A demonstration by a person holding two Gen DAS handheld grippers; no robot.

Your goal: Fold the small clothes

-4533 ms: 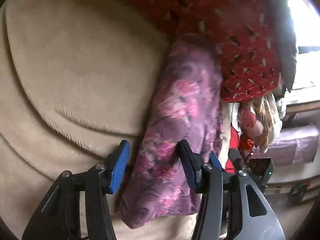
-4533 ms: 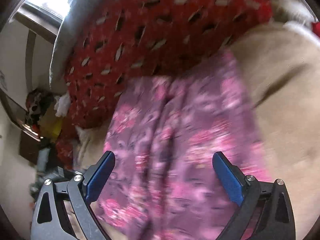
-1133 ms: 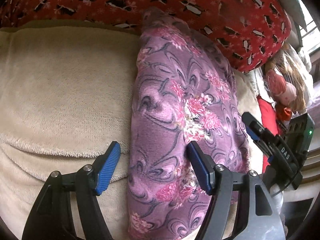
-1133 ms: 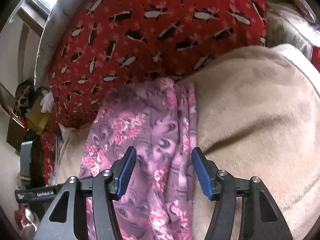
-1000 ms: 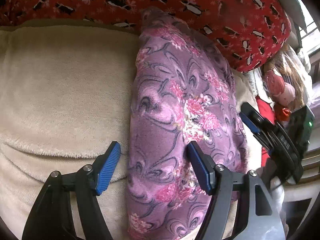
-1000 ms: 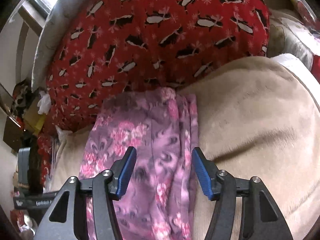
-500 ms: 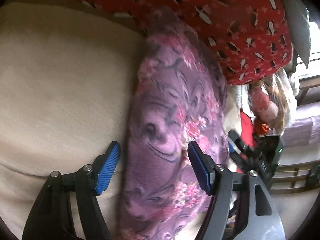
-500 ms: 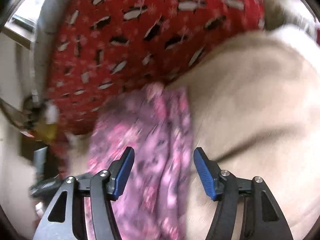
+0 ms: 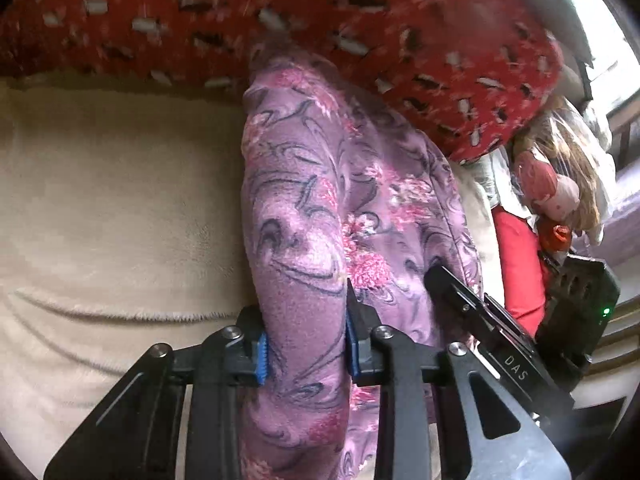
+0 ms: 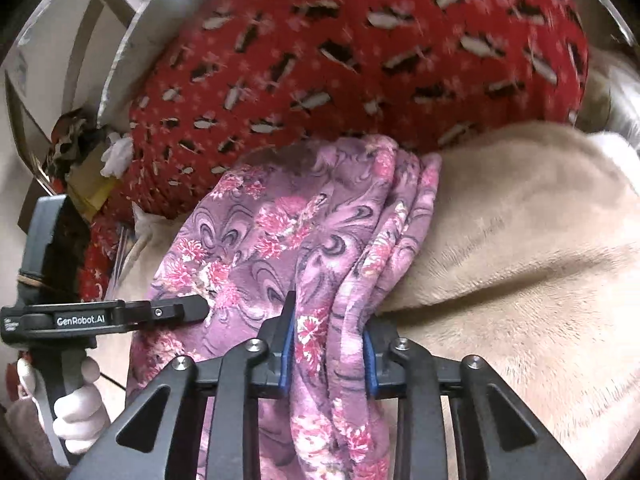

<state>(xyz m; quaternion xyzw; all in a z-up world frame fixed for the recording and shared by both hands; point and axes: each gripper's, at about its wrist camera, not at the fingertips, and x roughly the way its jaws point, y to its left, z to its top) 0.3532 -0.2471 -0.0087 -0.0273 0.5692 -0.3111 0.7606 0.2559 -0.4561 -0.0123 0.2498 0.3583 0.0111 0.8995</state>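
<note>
Beige plush blanket (image 9: 120, 208) covers the bed or couch where the work is going on, soft and creased, with one long fold running across it near the grippers. Behind it sits a big red cushion (image 9: 400, 40) patterned with small black-and-white figures; the print is smeared by blur, so I would not swear to what they are. Daylight comes from a window (image 9: 616, 64) at the far edge of the left wrist view, and a heap of odds and ends, among them a doll (image 9: 552, 188) with long hair, is piled beside the cushion.

The purple floral garment (image 9: 320, 208) lies lengthwise on the blanket, its far end tucked against the cushion. Its near end runs under both cameras and is cut off, so how it is folded down there cannot be made out.

The left gripper (image 9: 306, 348) points steeply down, and its jaws are closing with a thick bunch of the garment between them; the blue pads (image 9: 262, 354) press into the fleece on both sides. The right gripper (image 10: 328, 354) tilts down more gently, its jaws closing too, pinching several gathered layers along the garment's edge nearest the blanket. In the right wrist view the left gripper reaches in from the side, its fingertip against the cloth, and a gloved hand (image 10: 76, 408) holds its handle. From the left wrist view the right gripper (image 9: 440, 280) shows only as a dark finger resting on the fabric.
</note>
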